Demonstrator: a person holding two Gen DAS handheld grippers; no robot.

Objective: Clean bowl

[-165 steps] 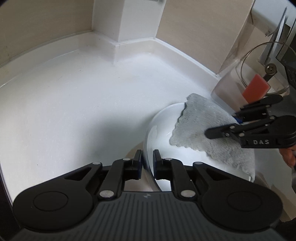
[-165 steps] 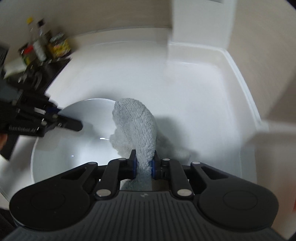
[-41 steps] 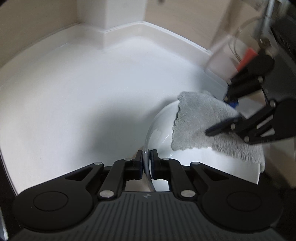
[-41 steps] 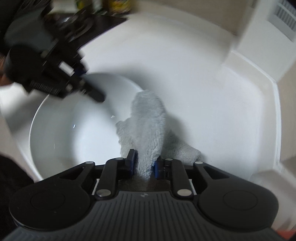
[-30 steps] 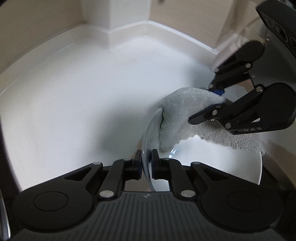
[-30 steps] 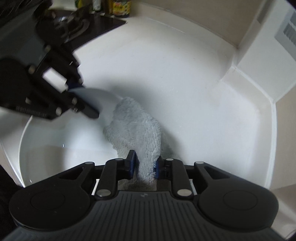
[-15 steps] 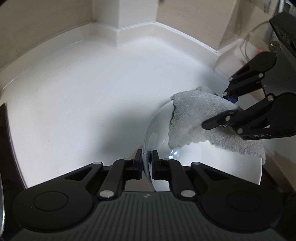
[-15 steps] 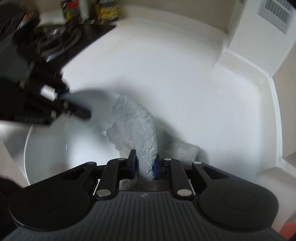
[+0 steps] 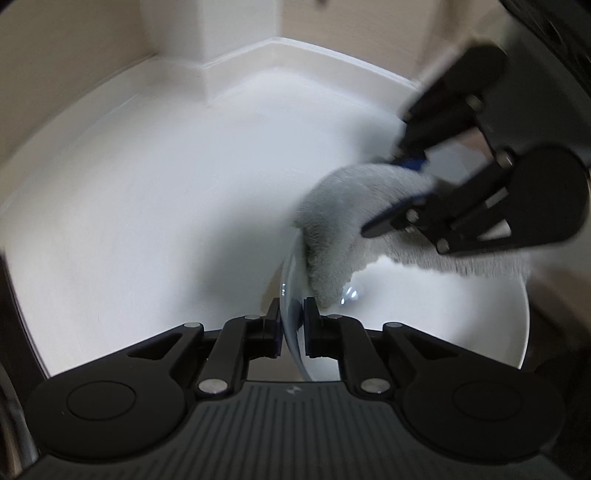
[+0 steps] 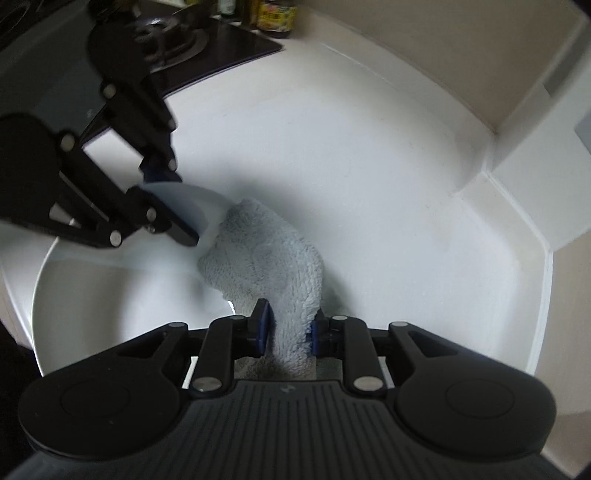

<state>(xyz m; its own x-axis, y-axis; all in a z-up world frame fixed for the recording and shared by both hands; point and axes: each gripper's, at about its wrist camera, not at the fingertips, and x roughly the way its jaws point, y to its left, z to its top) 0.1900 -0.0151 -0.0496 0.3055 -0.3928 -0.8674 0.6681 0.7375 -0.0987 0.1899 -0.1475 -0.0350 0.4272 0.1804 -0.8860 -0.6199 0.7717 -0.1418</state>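
A white bowl (image 9: 443, 325) is held tilted above the white counter; it also shows in the right wrist view (image 10: 110, 295). My left gripper (image 9: 293, 332) is shut on the bowl's rim, seen from the other side in the right wrist view (image 10: 166, 206). My right gripper (image 10: 286, 332) is shut on a grey fluffy cloth (image 10: 273, 258). The cloth (image 9: 351, 221) drapes over the bowl's far rim and presses on its inner wall, close to my left fingertips. The right gripper (image 9: 399, 192) shows at the right of the left wrist view.
The white counter (image 9: 147, 206) runs to a beige wall with a boxed corner post (image 9: 236, 48). A black stove top (image 10: 192, 40) with jars (image 10: 273, 14) behind it lies at the far left of the right wrist view.
The right gripper has swept the cloth along the bowl's inside toward my left fingers and moved closer to the left camera. The left gripper keeps its hold on the rim.
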